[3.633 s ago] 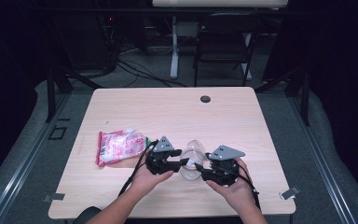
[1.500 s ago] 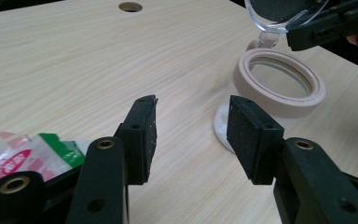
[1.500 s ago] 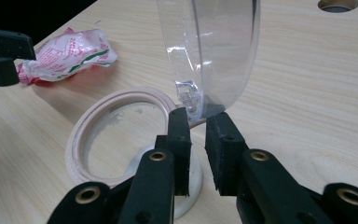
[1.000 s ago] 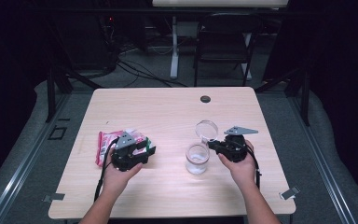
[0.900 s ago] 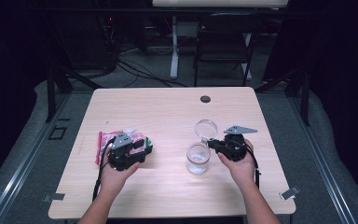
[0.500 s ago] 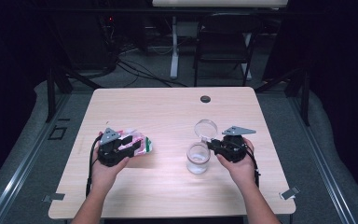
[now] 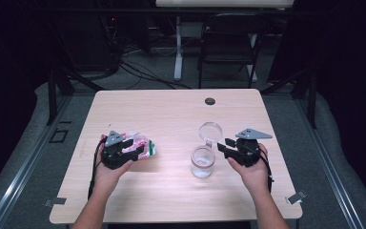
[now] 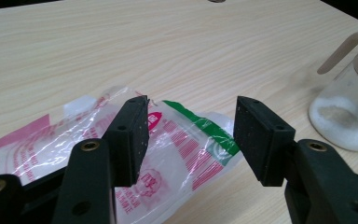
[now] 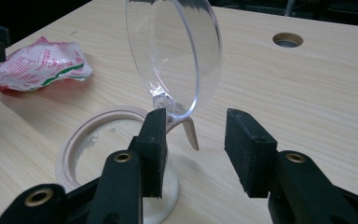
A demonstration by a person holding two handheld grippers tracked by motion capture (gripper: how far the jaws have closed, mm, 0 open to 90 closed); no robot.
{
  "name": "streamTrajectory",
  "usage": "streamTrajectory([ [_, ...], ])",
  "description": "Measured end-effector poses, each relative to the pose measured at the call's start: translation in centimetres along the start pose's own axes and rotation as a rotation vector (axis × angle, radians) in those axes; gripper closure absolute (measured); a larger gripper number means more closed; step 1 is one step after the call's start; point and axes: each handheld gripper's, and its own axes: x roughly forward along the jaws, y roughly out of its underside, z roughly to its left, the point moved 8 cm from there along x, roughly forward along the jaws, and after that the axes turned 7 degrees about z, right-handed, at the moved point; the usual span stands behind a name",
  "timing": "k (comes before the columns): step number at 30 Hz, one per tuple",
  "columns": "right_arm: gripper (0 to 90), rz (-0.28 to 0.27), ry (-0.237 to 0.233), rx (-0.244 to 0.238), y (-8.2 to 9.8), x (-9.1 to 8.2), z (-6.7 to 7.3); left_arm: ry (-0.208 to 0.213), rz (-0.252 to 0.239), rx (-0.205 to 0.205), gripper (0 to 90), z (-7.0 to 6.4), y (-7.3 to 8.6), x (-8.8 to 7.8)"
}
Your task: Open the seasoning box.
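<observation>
Jar [image 7: 203,163] of clear glass stands right of centre on the table [image 7: 171,114], hinged clear lid [image 7: 210,130] flipped up and open; white residue shows at the bottom in the left gripper view [image 8: 342,116]. In the right gripper view the lid [image 9: 175,51] stands tilted up over the pale rim [image 9: 81,140]. Right tongs [image 7: 225,145] just beside the jar, jaws just been opening, now wide apart, holding nothing; the lid's hinge tab [image 9: 191,133] sits in the gap without pad contact. Pink-and-white plastic packet [image 7: 140,145] lies flat well to the left of the jar, green stripe on it [image 8: 200,126]. Left tongs [image 7: 134,143] over the packet, jaws just been opening, wide, the packet's end [image 8: 182,144] between them but not pinched as far as can be seen.

Step in hand, by my reading: jar opened and let go, left tongs lining up to grab the packet. Next move calls for closing on the packet's edge, low enough to catch the thin film, then carrying it to the open jar.
</observation>
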Motion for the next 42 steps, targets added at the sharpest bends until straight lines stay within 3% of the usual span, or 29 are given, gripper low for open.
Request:
streamTrajectory([
  [4,60.4,0.004,-0.006,0.005,0.0,-0.1,0.0,0.02,0.047,-0.009,50.0,-0.4,0.1,0.6],
  [7,60.6,0.0,-0.001,-0.009,0.0,-0.1,0.0,-0.024,0.081,0.04,46.7,-0.1,0.7,0.6],
  [12,57.5,-0.016,0.002,-0.003,-0.1,-0.1,0.0,-0.011,0.07,0.052,40.8,-0.4,1.9,0.6],
  [16,54.3,-0.014,0.003,0.011,0.0,0.2,0.0,-0.025,0.103,0.127,33.8,-1.3,2.6,0.8],
  [21,54.3,-0.023,-0.002,0.009,0.0,0.3,0.0,-0.103,0.139,0.23,33.1,-2.1,3.0,1.7],
  [27,54.3,-0.03,-0.001,0.015,0.1,0.1,0.0,-0.164,0.185,0.286,33.3,-1.9,3.7,3.3],
  [32,54.3,-0.029,-0.001,0.018,0.2,0.0,0.0,-0.257,0.208,0.344,33.3,-0.9,4.0,4.5],
  [37,54.2,-0.024,0.009,0.019,0.5,-0.1,-0.1,-0.325,0.21,0.359,36.7,0.3,3.9,5.2],
  [42,54.2,-0.027,0.016,0.024,0.8,-0.3,-0.3,-0.366,0.209,0.362,38.7,1.2,3.9,5.8],
])
